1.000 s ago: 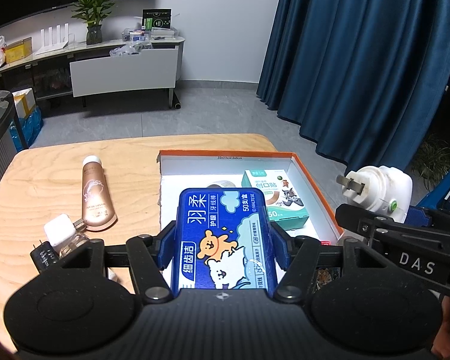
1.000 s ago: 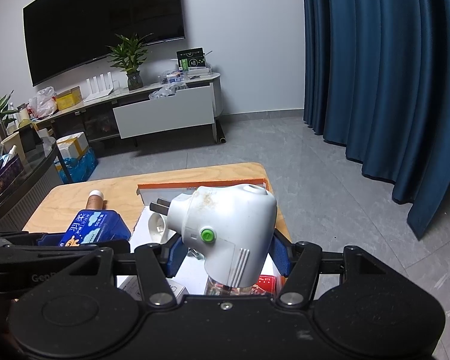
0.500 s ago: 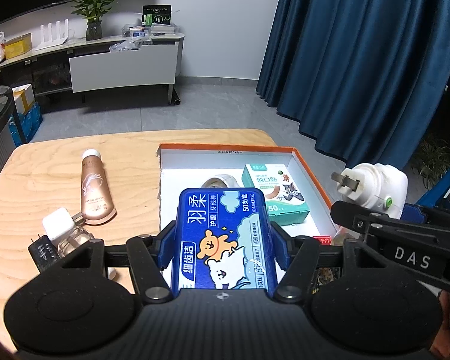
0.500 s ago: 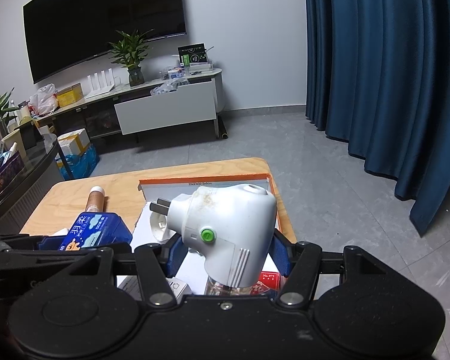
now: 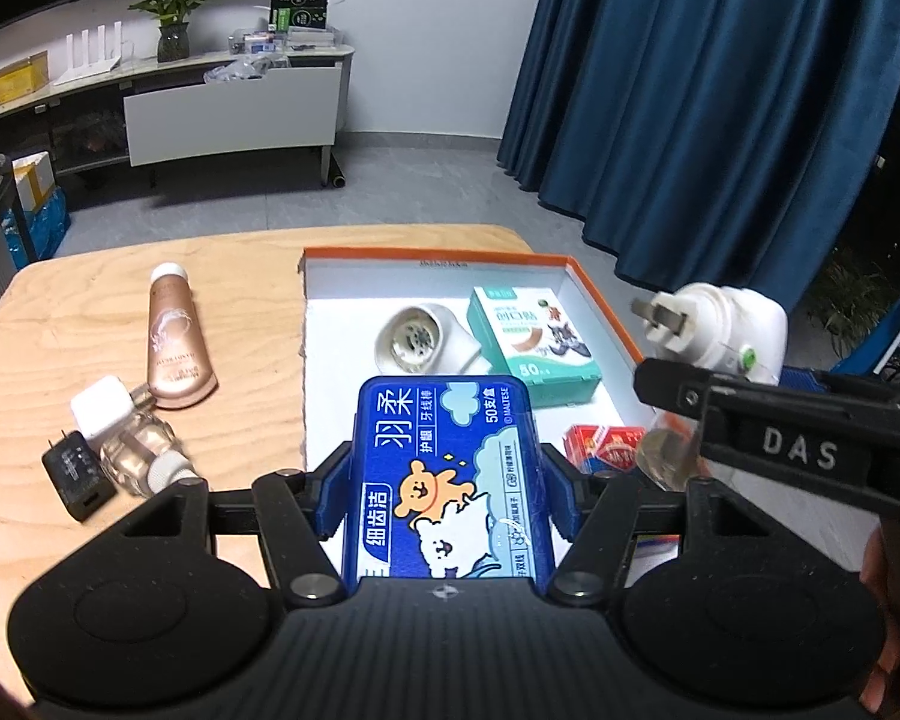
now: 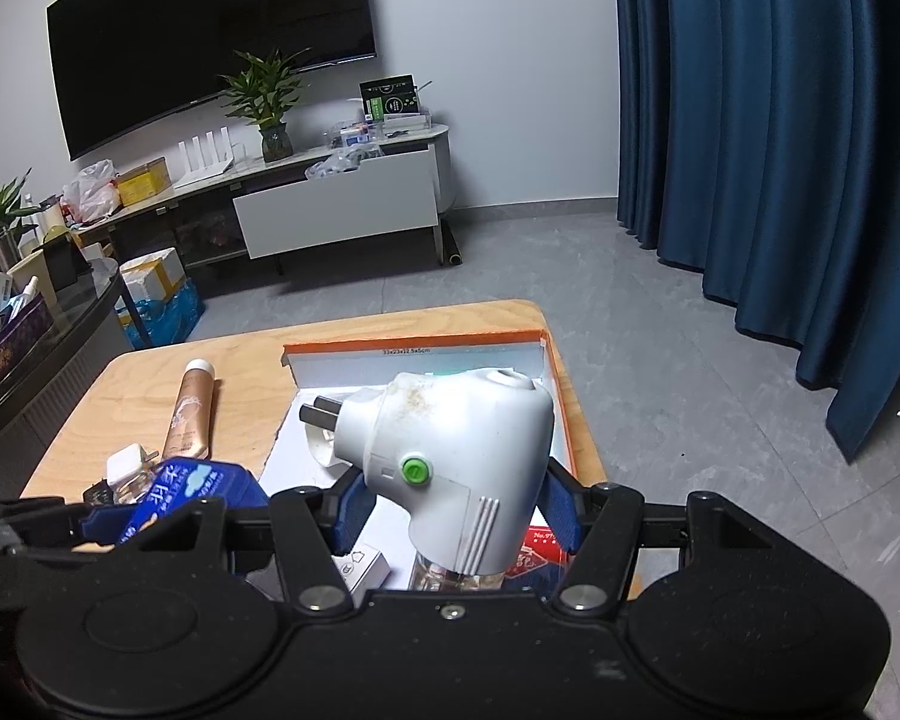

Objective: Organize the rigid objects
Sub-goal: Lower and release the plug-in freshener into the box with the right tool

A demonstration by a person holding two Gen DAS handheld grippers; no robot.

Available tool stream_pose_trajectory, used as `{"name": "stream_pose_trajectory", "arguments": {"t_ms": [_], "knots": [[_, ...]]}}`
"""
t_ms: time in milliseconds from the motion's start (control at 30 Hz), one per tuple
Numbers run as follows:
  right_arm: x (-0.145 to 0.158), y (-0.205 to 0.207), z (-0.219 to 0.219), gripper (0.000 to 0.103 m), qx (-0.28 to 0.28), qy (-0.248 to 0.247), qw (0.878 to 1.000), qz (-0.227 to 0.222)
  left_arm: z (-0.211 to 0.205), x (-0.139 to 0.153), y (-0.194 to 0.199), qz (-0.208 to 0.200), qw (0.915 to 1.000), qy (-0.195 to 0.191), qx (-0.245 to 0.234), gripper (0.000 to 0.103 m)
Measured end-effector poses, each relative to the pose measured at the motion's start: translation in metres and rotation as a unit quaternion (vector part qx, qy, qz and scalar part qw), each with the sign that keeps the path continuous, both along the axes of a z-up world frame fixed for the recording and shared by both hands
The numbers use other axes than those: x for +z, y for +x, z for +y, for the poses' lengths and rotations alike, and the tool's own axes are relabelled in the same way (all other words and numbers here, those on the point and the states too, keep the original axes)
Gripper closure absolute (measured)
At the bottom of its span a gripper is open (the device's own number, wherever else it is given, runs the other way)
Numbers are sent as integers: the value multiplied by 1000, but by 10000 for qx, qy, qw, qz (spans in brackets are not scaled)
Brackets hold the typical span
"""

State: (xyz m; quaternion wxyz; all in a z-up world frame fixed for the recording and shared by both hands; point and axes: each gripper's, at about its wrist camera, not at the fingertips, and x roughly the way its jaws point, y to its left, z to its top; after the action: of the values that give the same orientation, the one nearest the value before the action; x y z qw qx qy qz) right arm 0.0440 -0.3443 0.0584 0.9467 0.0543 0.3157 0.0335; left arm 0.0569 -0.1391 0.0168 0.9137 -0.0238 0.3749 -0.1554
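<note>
My left gripper (image 5: 444,498) is shut on a blue floss-pick box (image 5: 444,468) with a cartoon bear, held over the near end of the orange-edged white box (image 5: 342,312). My right gripper (image 6: 450,510) is shut on a white plug-in device (image 6: 450,450) with a green button and a clear bottle under it; the device (image 5: 720,330) hangs over the box's right side. Inside the box lie a teal plaster box (image 5: 534,348), a white round device (image 5: 420,339) and a red pack (image 5: 606,447).
On the wooden table (image 5: 78,312) left of the box lie a bronze tube (image 5: 174,342), a white charger (image 5: 99,408), a clear bottle (image 5: 138,450) and a black adapter (image 5: 75,474). Beyond the table are grey floor, a TV cabinet (image 6: 336,210) and blue curtains (image 6: 768,120).
Both grippers keep their grips. In both views the table and box have slid a little lower and nearer, so more of the box's contents show.
</note>
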Motion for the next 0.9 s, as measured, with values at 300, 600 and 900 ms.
{"name": "stream_pose_trajectory", "arguments": {"t_ms": [300,600,900], "knots": [[-4,2,2,33,41,7,9999,93,-4,-6,-7,68,9998,56,-152,40],[-7,3,6,33,120,-14,9998,171,-9,-9,-12,113,9995,88,-276,40],[-9,7,10,33,194,-37,9995,257,-12,-10,-14,128,9993,109,-329,40]]}}
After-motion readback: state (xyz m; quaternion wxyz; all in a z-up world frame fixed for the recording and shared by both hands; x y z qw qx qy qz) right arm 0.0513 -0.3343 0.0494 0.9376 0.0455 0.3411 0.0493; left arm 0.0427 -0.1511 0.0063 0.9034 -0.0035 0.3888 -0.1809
